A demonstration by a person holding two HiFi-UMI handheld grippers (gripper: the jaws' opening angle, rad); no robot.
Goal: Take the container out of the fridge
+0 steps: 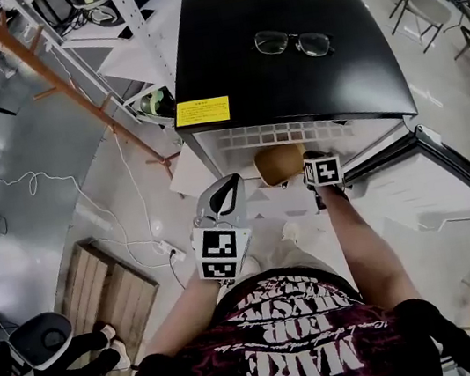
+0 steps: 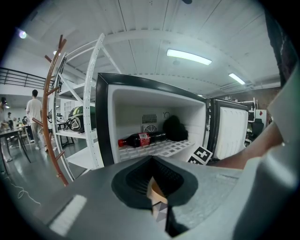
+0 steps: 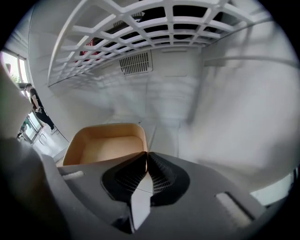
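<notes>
The tan container (image 1: 277, 163) sits low in the open fridge (image 1: 283, 49), under the white wire shelf (image 3: 140, 33). In the right gripper view the container (image 3: 105, 145) is an empty rounded tray. My right gripper (image 3: 146, 154) is shut on its near right rim, and its marker cube (image 1: 321, 171) shows at the fridge mouth. My left gripper (image 1: 226, 188) hangs outside the fridge to the left with its jaws together (image 2: 152, 180). A thin tan sliver shows between its pads, and I cannot tell what it is.
A cola bottle (image 2: 140, 139) and a dark lump (image 2: 174, 129) lie on the upper shelf. The fridge door (image 1: 430, 181) stands open to the right. Glasses (image 1: 293, 42) rest on the black top. A white rack (image 2: 75, 140) and a wooden coat stand (image 1: 66, 86) are on the left.
</notes>
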